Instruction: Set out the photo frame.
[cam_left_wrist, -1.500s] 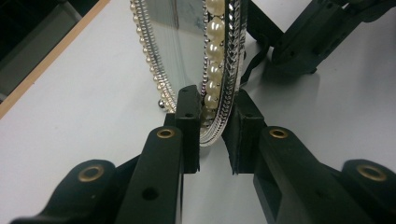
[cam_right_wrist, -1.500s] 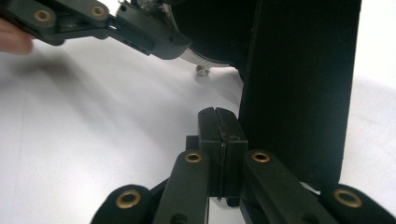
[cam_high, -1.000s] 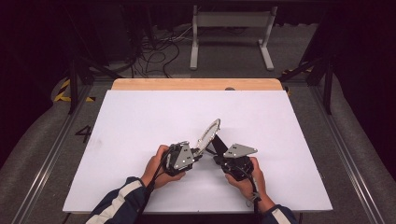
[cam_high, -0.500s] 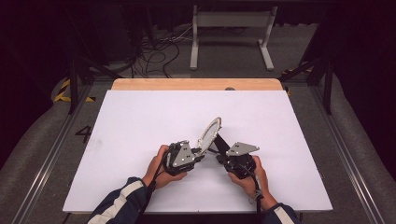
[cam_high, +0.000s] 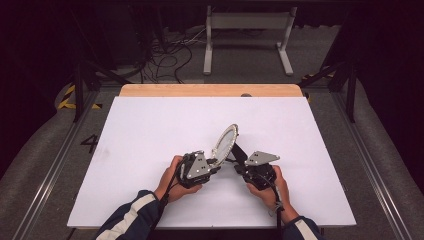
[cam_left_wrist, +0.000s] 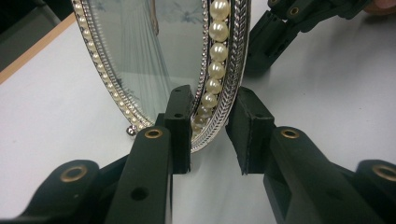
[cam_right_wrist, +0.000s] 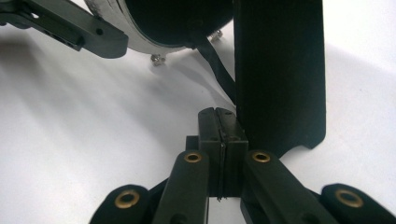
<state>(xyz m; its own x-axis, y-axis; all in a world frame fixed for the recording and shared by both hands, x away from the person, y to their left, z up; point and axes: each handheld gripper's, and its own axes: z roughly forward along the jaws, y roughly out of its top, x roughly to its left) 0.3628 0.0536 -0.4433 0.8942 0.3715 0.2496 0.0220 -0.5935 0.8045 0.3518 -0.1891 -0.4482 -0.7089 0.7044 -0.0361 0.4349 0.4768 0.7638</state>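
Note:
An oval picture frame (cam_high: 225, 141) with a silver, pearl-set rim (cam_left_wrist: 215, 70) stands tilted on the white table (cam_high: 150, 130). My left gripper (cam_high: 216, 164) comes in from the left, and both its pads lie against the frame's lower rim. In the left gripper view one pad (cam_left_wrist: 180, 126) sits on the glass side and the other pad (cam_left_wrist: 245, 126) on the back. My right gripper (cam_high: 239, 159) is behind the frame, shut, with nothing seen between its pads (cam_right_wrist: 218, 130). It sits just beside the frame's black stand leg (cam_right_wrist: 280, 70). A black strap (cam_right_wrist: 217, 65) joins leg and frame.
The white sheet spreads wide on all sides of the hands. A wooden strip (cam_high: 210, 90) runs along its far edge. Beyond the table are cables (cam_high: 165, 55) and a grey metal stand (cam_high: 247, 30) on the floor. Metal rails (cam_high: 50, 165) flank the table.
The right gripper has edged slightly to the right. The frame and the left gripper stay where they were.

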